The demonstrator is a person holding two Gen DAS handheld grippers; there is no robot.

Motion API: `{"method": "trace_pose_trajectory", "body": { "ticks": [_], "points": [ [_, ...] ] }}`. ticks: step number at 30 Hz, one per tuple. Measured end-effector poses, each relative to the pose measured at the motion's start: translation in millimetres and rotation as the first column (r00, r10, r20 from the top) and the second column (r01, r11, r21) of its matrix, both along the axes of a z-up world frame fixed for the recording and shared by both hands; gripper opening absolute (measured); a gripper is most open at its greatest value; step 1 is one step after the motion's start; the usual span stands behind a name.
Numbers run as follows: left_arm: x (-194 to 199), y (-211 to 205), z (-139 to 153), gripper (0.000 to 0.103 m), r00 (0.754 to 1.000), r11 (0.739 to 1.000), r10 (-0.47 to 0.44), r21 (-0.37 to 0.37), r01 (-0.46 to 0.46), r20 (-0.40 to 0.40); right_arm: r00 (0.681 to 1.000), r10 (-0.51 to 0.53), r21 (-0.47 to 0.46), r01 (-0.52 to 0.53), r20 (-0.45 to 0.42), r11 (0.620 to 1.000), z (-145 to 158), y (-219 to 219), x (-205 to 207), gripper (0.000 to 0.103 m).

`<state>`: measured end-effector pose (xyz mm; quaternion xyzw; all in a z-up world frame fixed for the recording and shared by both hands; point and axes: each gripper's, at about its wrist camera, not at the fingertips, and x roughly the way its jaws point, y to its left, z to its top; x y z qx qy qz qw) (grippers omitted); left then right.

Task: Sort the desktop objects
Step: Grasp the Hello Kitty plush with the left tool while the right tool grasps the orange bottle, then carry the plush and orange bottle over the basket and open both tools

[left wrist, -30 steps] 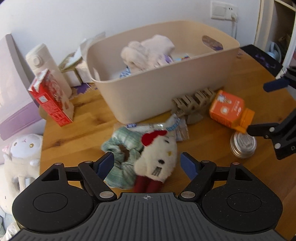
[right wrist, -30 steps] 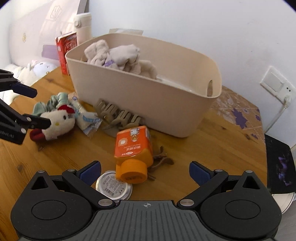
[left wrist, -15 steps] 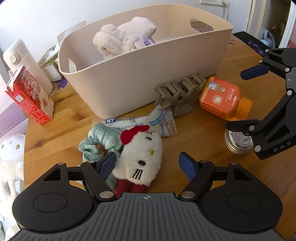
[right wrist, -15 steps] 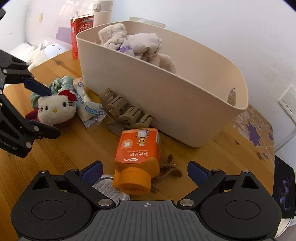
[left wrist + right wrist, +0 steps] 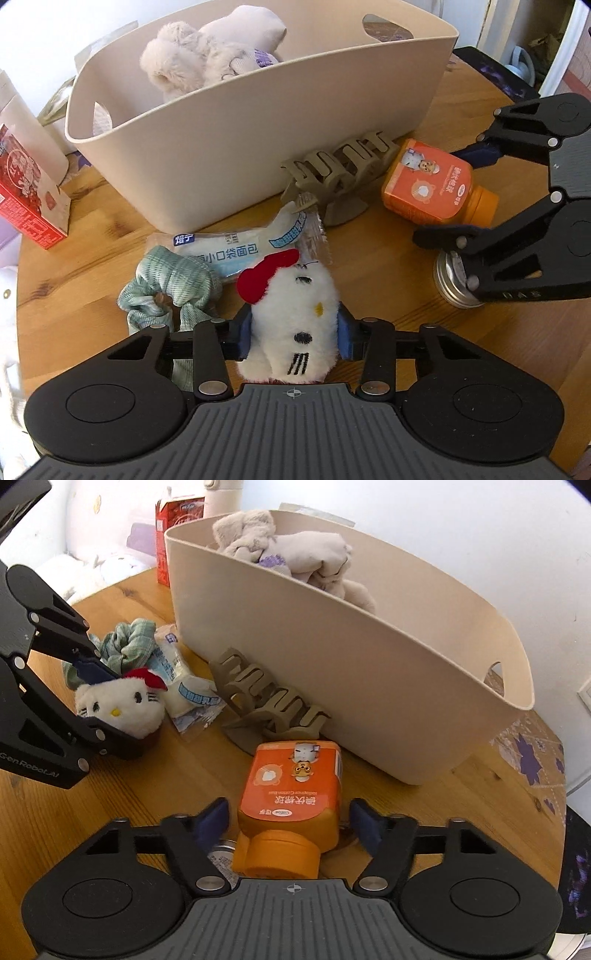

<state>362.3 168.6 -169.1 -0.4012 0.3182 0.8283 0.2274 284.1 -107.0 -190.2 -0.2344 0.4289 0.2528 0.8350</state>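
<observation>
Left claw (image 5: 294,334) closing, pads pressing plush cat (image 5: 295,317); right claw (image 5: 288,821) closing around orange bottle (image 5: 291,794), gaps remain. Centre your grips before lifting.

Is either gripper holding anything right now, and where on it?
Left gripper is closing on the white plush cat, pads at its sides. Right gripper is closing around the orange bottle, not yet gripping.

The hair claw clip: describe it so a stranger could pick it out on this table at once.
Start at the big cream tub on the wooden table. Against the foot of its near wall lies the hair claw clip, between the clear bread packet and the orange bottle. It alone is hard, dull taupe plastic with rows of curved, interlocking teeth.
</observation>
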Motion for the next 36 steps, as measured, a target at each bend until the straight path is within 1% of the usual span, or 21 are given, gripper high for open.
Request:
{"method": "trace_pose_trajectory", "body": {
  "ticks": [2, 4, 11, 12, 18, 20, 21, 36],
  "points": [
    [-0.9, -0.7, 0.1, 0.044, 1.000, 1.000, 0.004, 0.006, -0.004, 0.007, 1.000, -0.006, 0.011, 0.006, -0.004, 1.000, 0.9, -1.2, 0.8, 0.055],
    [-2.5, -2.5, -0.4, 0.043, 1.000, 1.000, 0.004, 0.014, -0.005, 0.014, 1.000, -0.009, 0.016, 0.009, -0.007, 1.000, 1.9, -2.5, 0.2, 0.053],
    [-5.7, -12.8, 3.0, 0.040, 0.998, 0.997, 0.052, 0.060, -0.054, 0.042, 0.998, -0.060, 0.046, 0.060, -0.022, 0.997, 8.6, -9.9, -4.2, 0.052],
    [-5.2, -14.3, 3.4, 0.040, 0.994, 0.993, 0.091, 0.068, -0.095, 0.060, 0.998, -0.063, 0.047, 0.064, -0.024, 0.997, 10.0, -10.4, -5.7, 0.052],
    [4.4, -23.8, 4.9, 0.039, 0.992, 0.990, 0.108, 0.080, -0.113, 0.060, 0.996, -0.084, 0.062, 0.085, -0.011, 0.994, 16.8, -8.3, -16.3, 0.052],
    [5.9, -26.4, 8.7, 0.039, 0.991, 0.989, 0.117, 0.088, -0.122, 0.061, 0.996, -0.091, 0.070, 0.092, -0.005, 0.993, 20.4, -7.2, -21.0, 0.052],
    [9.9, -34.4, 13.4, 0.039, 0.991, 0.988, 0.121, 0.094, -0.126, 0.061, 0.996, -0.094, 0.074, 0.094, -0.002, 0.993, 22.2, -7.7, -23.1, 0.052],
    [30.4, -41.8, 40.2, 0.039, 0.993, 0.981, 0.099, 0.164, -0.107, 0.058, 0.982, -0.179, 0.113, 0.171, 0.060, 0.979, 55.7, -14.2, -60.4, 0.052]
  ]
}}
